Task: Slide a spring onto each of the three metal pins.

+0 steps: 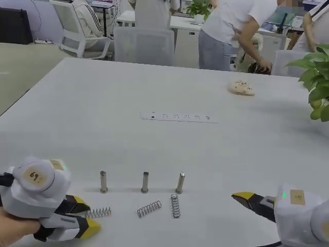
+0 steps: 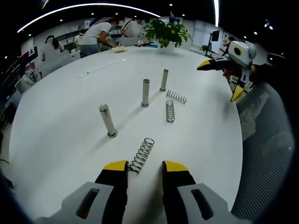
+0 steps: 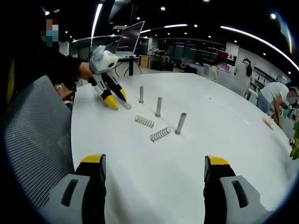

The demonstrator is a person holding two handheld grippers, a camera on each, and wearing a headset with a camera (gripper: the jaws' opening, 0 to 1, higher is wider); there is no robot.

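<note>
Three upright metal pins stand in a row on the white table: left pin [image 1: 104,182], middle pin [image 1: 145,182], right pin [image 1: 180,183]. All three are bare. In front of them lie three loose springs: left spring [image 1: 97,212], middle spring [image 1: 149,208], right spring [image 1: 175,205]. My left gripper [image 1: 85,216] is open at the left spring. In the left gripper view that spring [image 2: 142,154] lies just ahead of the gripper [image 2: 145,166], its near end between the yellow tips. My right gripper [image 3: 154,160] is wide open and holds nothing, well to the right of the right pin [image 3: 180,123].
A white power strip [image 1: 179,117] lies mid-table beyond the pins, and a beige object [image 1: 241,87] sits at the far right. A green plant [image 1: 316,77] overhangs the right edge. People and chairs stand beyond the far edge. A mesh chair [image 3: 37,140] is at the near side.
</note>
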